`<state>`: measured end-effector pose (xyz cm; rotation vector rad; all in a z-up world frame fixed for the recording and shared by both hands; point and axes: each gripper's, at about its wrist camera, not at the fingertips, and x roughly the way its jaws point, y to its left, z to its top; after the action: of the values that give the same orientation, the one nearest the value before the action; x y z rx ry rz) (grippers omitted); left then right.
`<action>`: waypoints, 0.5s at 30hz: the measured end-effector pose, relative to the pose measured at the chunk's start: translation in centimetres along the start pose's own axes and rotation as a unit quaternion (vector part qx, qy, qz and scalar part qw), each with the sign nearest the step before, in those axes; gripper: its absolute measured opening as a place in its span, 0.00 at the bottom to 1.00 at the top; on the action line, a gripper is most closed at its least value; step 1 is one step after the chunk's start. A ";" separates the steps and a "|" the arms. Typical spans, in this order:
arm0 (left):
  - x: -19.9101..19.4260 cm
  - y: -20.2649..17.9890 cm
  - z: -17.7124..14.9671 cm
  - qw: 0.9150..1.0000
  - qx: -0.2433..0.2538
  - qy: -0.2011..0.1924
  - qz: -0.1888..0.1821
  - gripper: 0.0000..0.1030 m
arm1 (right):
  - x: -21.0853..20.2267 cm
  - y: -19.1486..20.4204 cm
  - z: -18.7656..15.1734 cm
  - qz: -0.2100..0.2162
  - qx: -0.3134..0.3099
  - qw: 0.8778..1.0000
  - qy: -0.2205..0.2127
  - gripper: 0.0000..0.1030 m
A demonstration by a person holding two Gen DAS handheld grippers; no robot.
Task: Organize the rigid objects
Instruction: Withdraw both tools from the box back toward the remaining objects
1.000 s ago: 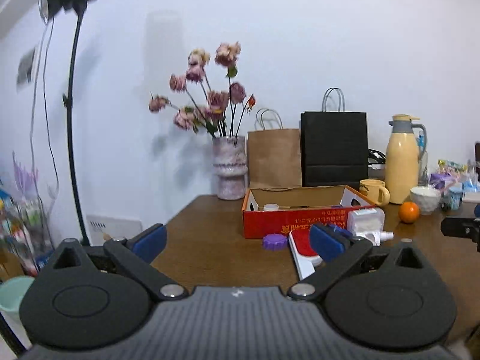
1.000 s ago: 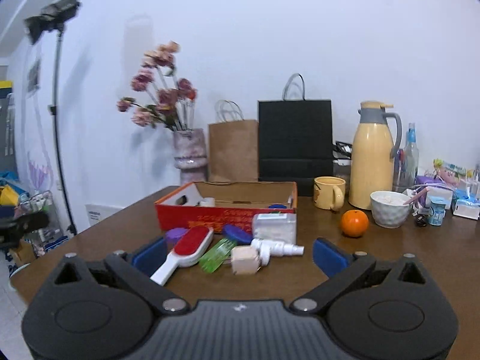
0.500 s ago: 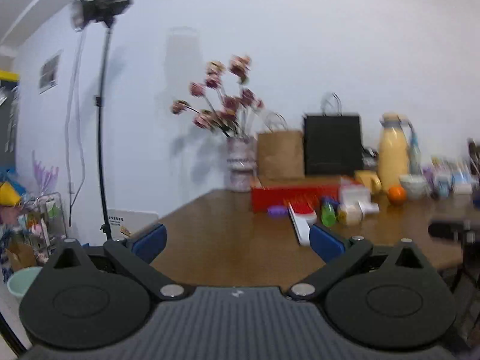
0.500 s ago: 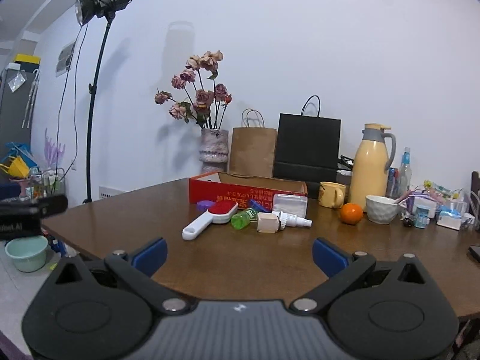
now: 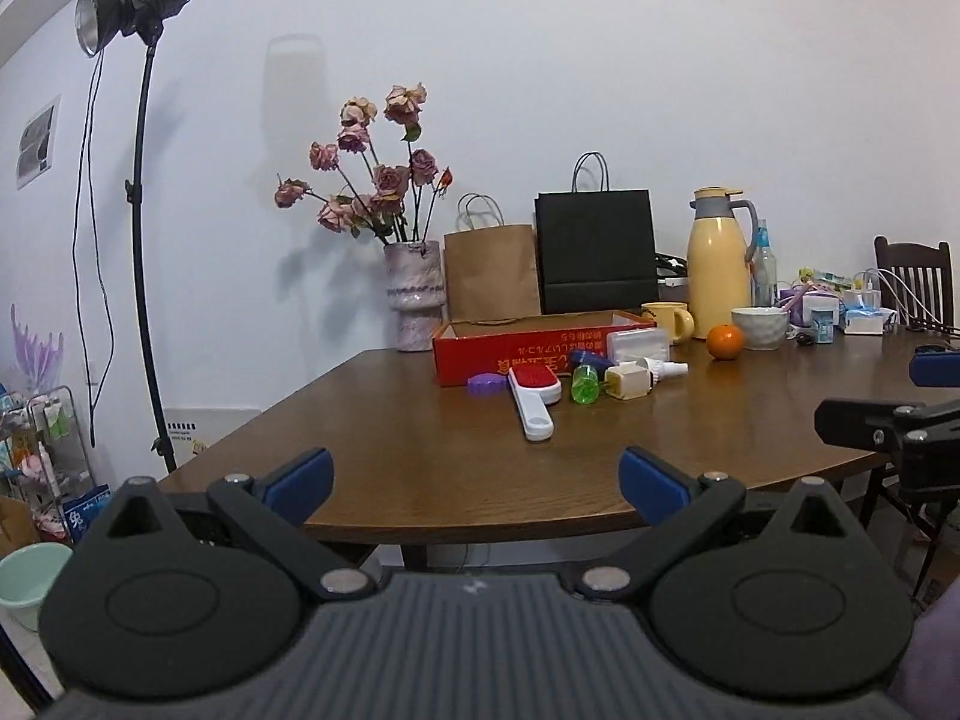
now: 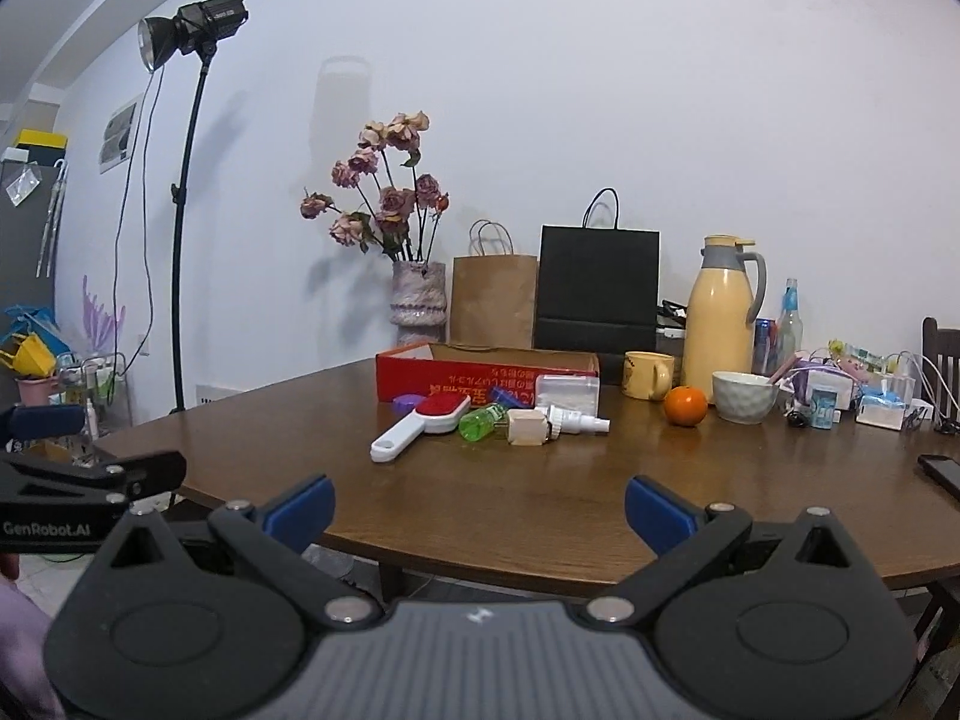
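In front of the red box [image 6: 486, 373], the lint brush [image 6: 420, 422], green bottle [image 6: 482, 420], wooden block [image 6: 527, 426] and spray bottle [image 6: 577, 419] lie clustered on the counter [image 6: 540, 498]. Both tools have pulled back from a second ago, well short of that box: left hand-held gripper [image 5: 474, 480] and right hand-held gripper [image 6: 479, 510] are spread wide and empty. Sorting looks unstarted or paused, I'd judge.

Ahead of hand-held gripper [image 5: 474, 474]: surface [image 5: 420, 438] | brush [image 5: 531, 396] before box [image 5: 510, 348] | bags [image 5: 594, 252] behind box | orange [image 5: 725, 342] right
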<state>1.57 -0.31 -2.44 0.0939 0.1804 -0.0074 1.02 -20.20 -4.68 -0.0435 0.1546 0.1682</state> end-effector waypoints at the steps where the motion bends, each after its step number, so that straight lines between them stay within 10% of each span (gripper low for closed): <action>1: 0.1 0.0 0.1 1.000 0.000 0.000 0.000 1.00 | 0.0 0.0 0.0 0.000 0.000 1.000 -0.001 1.00; 15: 4.3 1.5 1.7 0.999 -0.037 -0.012 0.003 1.00 | 3.9 -2.5 -0.2 -0.020 0.043 0.999 0.025 1.00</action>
<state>6.10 1.00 -1.42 0.0208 0.1566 0.0042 5.24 -21.99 -5.38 0.0356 0.2097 0.1209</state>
